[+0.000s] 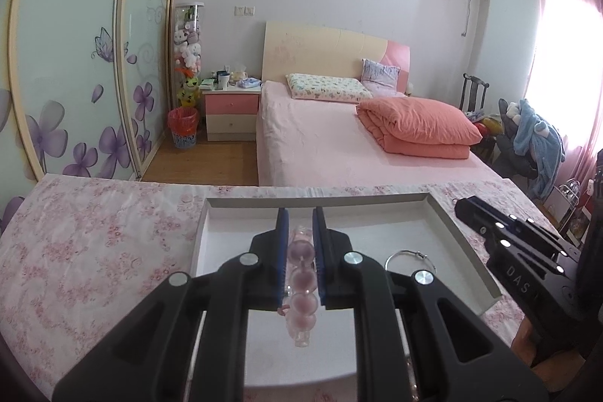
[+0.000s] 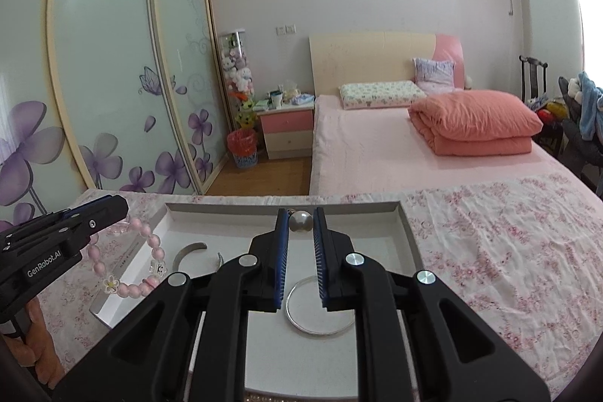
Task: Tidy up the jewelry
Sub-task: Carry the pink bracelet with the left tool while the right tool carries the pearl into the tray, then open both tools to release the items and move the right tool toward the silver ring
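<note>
Bedroom: a bed [image 1: 339, 145] with pink sheet and a folded orange quilt [image 1: 418, 127] at 1 o'clock, a pink nightstand [image 1: 230, 113] at 11 o'clock, sliding wardrobe doors [image 1: 75, 63] with purple flowers at 9 o'clock. In the foreground a table under a pink floral cloth [image 1: 94, 232] carries a shallow white tray [image 1: 444, 225].

Left gripper [image 1: 300, 243]: jaws nearly closed on a pink bead bracelet [image 1: 301, 281]. In the left wrist view the beads sit in a line between the blue pads, over the tray floor. In the right wrist view the same bracelet [image 2: 150, 251] hangs as a loop from the left gripper [image 2: 94, 213] at 9 o'clock, draped across the tray's left wall [image 2: 124, 262]; it has a small flower charm.

Right gripper [image 2: 300, 243]: jaws nearly closed on a thin silver bangle [image 2: 320, 307], its ring below the pads at 6 o'clock. A round pearl-like bead [image 2: 300, 220] sits between the fingertips at 12 o'clock. Cannot tell whether bangle and bead are one piece.

Inside the tray, an open silver cuff [image 2: 192, 251] lies on the floor, between the two grippers. From the left wrist view the cuff [image 1: 409, 259] is at 3 o'clock, with the right gripper [image 1: 467, 210] beyond it over the tray's right wall
</note>
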Motion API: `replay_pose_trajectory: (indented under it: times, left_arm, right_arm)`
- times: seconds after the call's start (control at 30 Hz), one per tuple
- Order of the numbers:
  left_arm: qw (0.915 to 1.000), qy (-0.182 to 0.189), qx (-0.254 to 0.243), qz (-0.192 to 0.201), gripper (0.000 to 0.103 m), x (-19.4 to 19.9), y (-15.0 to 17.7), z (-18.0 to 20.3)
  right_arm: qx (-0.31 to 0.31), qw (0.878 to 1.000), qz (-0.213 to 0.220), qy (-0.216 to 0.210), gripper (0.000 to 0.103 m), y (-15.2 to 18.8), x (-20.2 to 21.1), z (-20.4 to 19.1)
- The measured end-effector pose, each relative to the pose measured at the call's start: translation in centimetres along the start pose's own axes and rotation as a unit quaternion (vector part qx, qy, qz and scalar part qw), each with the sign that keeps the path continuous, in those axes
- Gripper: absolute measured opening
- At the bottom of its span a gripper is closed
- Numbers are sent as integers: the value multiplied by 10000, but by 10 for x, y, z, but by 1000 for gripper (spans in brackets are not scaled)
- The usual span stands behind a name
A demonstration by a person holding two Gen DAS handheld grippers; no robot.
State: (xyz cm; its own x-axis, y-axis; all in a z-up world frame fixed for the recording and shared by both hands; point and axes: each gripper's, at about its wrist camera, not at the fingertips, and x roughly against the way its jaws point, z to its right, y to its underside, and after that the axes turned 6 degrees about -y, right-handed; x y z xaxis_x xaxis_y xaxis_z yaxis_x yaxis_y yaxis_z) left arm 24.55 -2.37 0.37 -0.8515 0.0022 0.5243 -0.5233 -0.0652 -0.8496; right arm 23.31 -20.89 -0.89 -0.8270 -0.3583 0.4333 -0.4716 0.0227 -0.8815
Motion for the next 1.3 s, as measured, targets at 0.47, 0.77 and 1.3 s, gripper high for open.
replay_pose_trajectory:
  times: [0.47, 0.77, 1.3]
  left_arm:
    - [9990, -37, 378, -215, 27, -22, 1, -19]
    - [9986, -169, 437, -247, 32, -13, 9, -30]
    - [9977, -300, 374, -483, 40, 14, 46, -47]
  right_arm:
    - [-179, 9994, -299, 32, 29, 9, -9, 8]
    - [-184, 9994, -268, 80, 29, 9, -1, 13]
    - [-74, 9969, -751, 231, 29, 47, 30, 33]
